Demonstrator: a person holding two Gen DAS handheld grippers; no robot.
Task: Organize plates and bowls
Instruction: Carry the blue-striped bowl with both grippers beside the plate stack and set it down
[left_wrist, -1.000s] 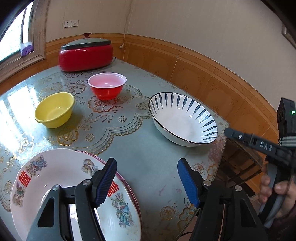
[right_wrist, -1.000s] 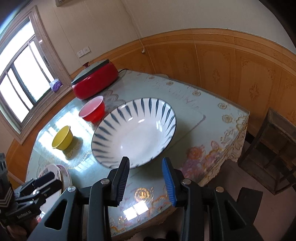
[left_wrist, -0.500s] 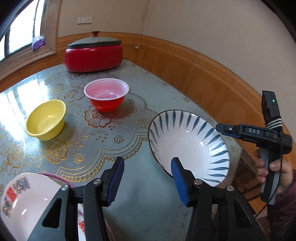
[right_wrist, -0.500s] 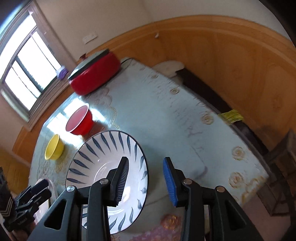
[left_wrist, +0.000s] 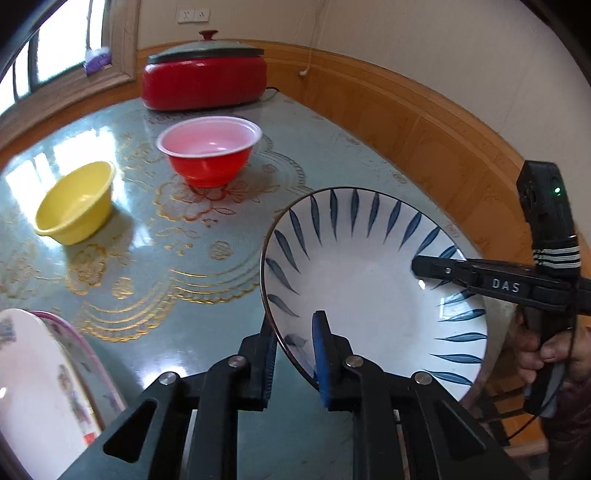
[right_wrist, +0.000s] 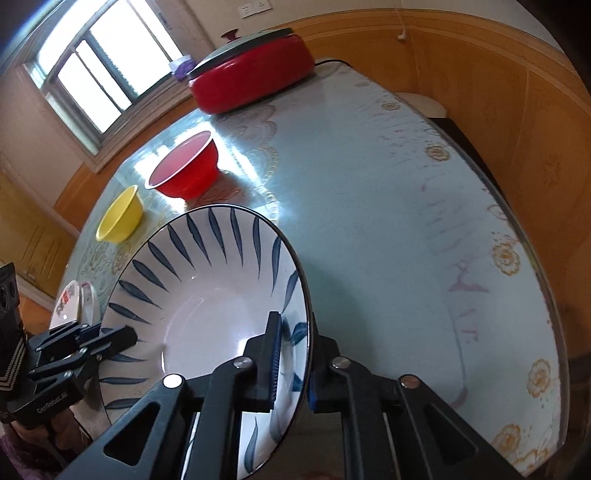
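White, blue-streaked bowl (left_wrist: 373, 280) clamped at opposite rims by left gripper (left_wrist: 293, 354) and right gripper (right_wrist: 291, 363); lift level, together, toward plates (left_wrist: 40, 387) beside it.

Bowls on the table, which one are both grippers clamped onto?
The white bowl with blue leaf strokes: left gripper and right gripper each pinch its rim. The red bowl and yellow bowl sit untouched.

Bright window (right_wrist: 92, 81) daylight; glare on glossy tabletop (left_wrist: 70, 162); fisheye-curved edges; perhaps slight blur
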